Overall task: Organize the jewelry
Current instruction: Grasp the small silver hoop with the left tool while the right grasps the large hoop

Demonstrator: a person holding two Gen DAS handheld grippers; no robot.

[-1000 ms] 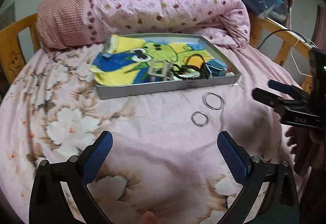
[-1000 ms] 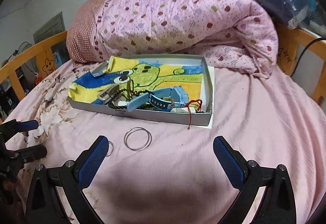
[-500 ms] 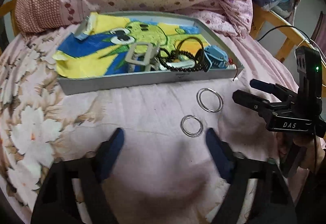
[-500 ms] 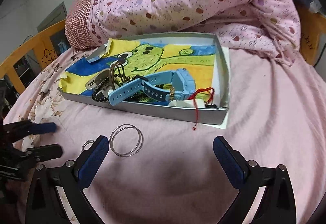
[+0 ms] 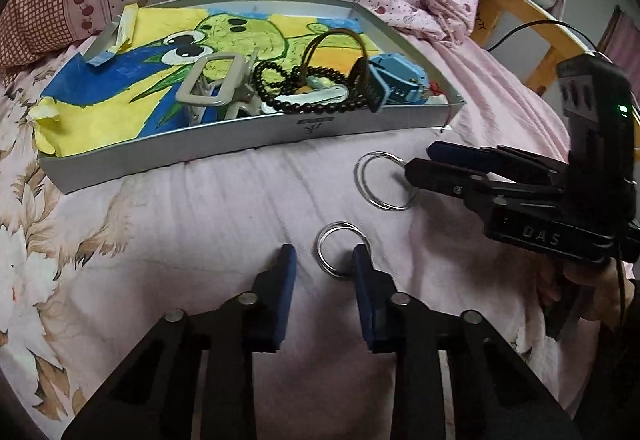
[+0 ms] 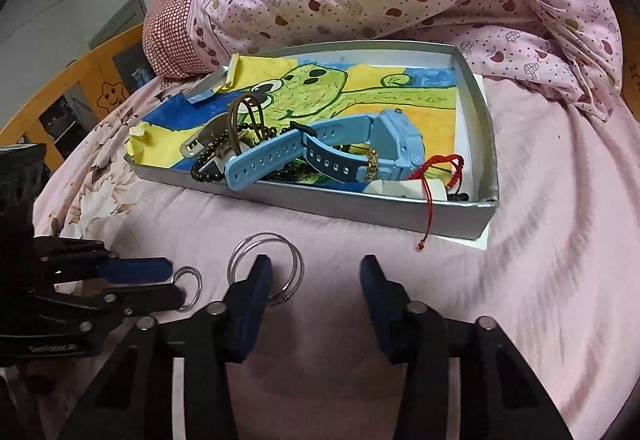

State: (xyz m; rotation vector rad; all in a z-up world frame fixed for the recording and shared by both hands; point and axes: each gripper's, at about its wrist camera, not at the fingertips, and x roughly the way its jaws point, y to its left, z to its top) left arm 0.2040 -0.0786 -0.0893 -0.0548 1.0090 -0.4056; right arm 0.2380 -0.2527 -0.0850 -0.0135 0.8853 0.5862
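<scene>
Two ring pairs (image 5: 340, 248) (image 5: 385, 180) outside one tray (image 5: 256, 143), each straddled by parted, ungripping gripper (image 5: 324, 264) (image 6: 314, 276)

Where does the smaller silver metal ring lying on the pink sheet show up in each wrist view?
Left wrist view: the smaller silver metal ring lies low in the centre, just ahead of the left tongs, by the right-hand fingertip.
Right wrist view: it sits at lower left, at the tips of the left tongs.
Shared landmark: the larger silver double ring, lying between it and the grey tray.
</scene>
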